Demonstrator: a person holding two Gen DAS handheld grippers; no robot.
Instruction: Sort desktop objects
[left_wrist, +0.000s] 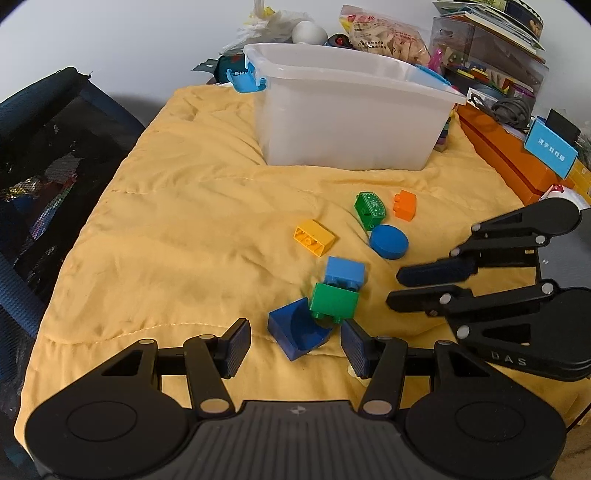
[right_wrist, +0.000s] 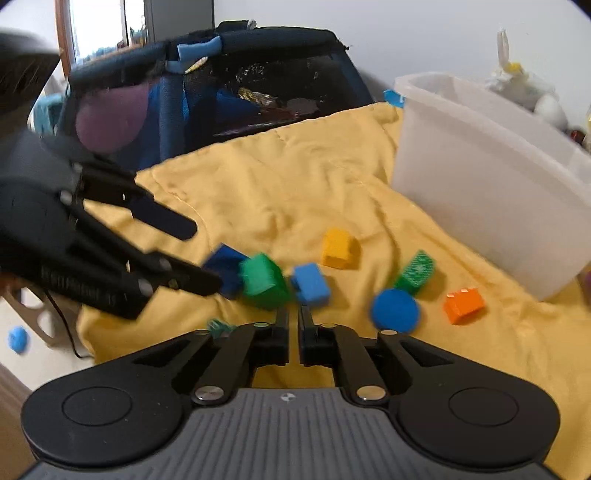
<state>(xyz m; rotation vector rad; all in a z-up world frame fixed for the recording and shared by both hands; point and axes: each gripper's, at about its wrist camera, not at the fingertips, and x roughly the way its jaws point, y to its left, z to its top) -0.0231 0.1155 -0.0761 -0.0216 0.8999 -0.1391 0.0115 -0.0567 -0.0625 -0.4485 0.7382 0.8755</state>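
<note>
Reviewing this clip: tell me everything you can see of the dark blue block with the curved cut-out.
The dark blue plastic block with a curved scoop lies on the yellow quilted cloth, its quarter-round hollow facing up and away from the left wrist camera. It sits between the open left claw's ribbed pads, apparently not clamped. A plain green plastic brick leans on its far corner. In the right wrist view it is blurred, beside the left claw's lower finger.

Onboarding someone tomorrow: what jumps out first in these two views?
A scatter of bright plastic toy blocks on the rumpled yellow cloth, notably the round blue disc and the plain green block. Behind them stands the big translucent white bin. The left gripper is open around the dark blue curved block; the right gripper is shut, empty.
</note>
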